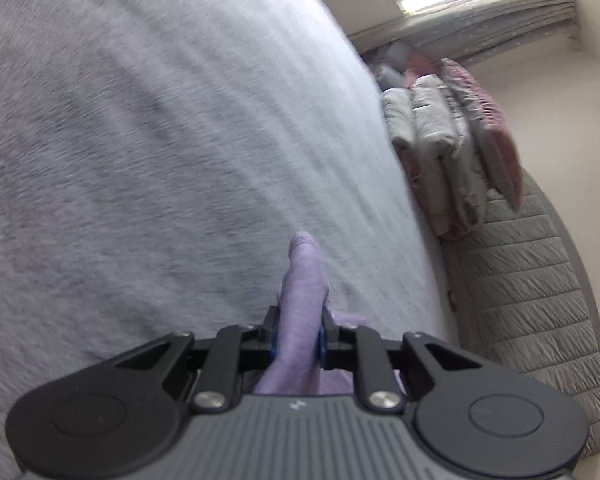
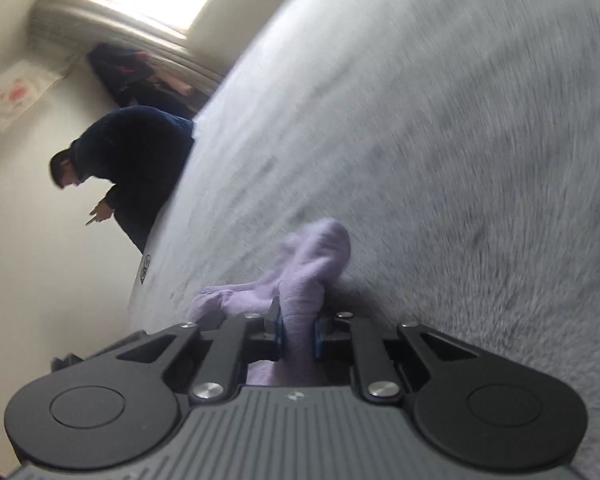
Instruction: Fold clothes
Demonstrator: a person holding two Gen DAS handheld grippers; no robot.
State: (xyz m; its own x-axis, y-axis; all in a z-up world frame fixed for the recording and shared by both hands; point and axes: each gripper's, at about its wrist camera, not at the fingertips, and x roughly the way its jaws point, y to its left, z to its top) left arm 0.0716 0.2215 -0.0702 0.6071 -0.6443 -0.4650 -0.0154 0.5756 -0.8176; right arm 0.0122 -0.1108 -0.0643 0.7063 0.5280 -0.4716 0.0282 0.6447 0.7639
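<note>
step: lifting lilac garment (image 1: 302, 304) off the grey bed (image 1: 140, 140) | fingers: left gripper (image 1: 297, 344) and right gripper (image 2: 297, 334) both clenched on it | tip: imo keep both corners level and taut before laying flat

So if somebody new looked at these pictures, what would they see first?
Probably the purple cloth, bunched up and pinched in the left tool and also in the right tool, low in the middle of each view. Behind it the grey bed cover fills nearly everything. Then a stack of folded clothes at the bed's far edge, and a person in dark clothes standing beside the bed.
</note>
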